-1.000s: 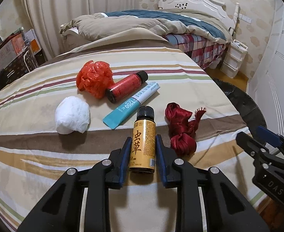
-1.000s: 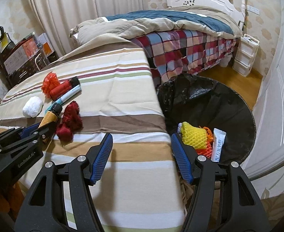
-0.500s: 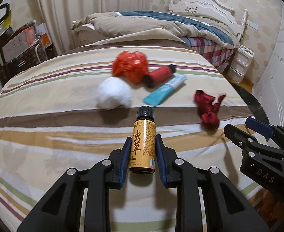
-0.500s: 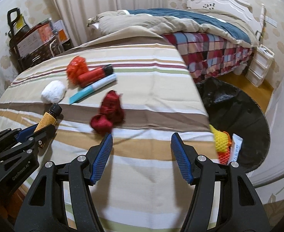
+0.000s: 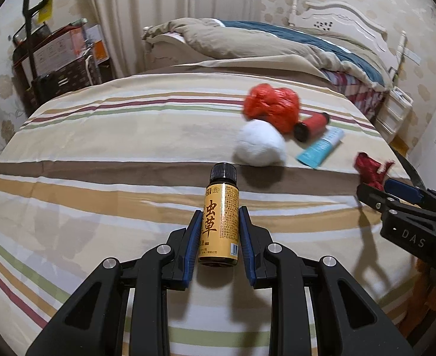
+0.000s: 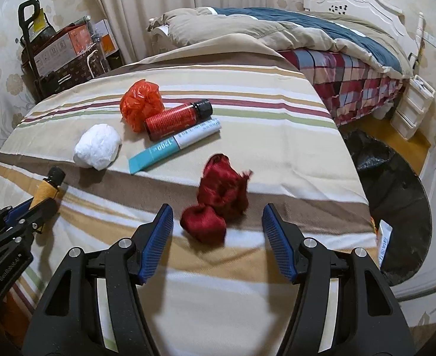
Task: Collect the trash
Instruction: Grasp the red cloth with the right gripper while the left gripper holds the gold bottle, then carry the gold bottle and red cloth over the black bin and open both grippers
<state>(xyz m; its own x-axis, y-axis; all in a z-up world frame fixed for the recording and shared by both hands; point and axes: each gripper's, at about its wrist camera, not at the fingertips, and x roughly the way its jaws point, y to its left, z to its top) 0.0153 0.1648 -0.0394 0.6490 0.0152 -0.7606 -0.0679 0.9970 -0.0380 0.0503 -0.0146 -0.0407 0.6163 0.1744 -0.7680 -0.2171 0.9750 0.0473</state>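
Observation:
My left gripper (image 5: 220, 231) is shut on a gold bottle with a black cap (image 5: 220, 222), held above the striped bedspread; the bottle also shows in the right wrist view (image 6: 47, 188). My right gripper (image 6: 216, 225) is open, its jaws on either side of a dark red fabric wad (image 6: 218, 201), just in front of it. On the bedspread lie a white paper ball (image 6: 97, 146), an orange plastic bag wad (image 6: 142, 105), a red bottle (image 6: 177, 117) and a teal and white tube (image 6: 175, 145). The right gripper shows in the left wrist view (image 5: 407, 204).
A black-lined trash bin (image 6: 395, 184) stands on the floor right of the bed edge, with a white box (image 6: 383, 237) inside. A cart with boxes (image 6: 57, 50) stands far left. A second bed with a rumpled duvet (image 6: 277, 32) and white drawers (image 6: 413, 103) lie behind.
My left gripper has swung left and back with the gold bottle. My right gripper has swung left from over the bin to the dark red fabric wad.

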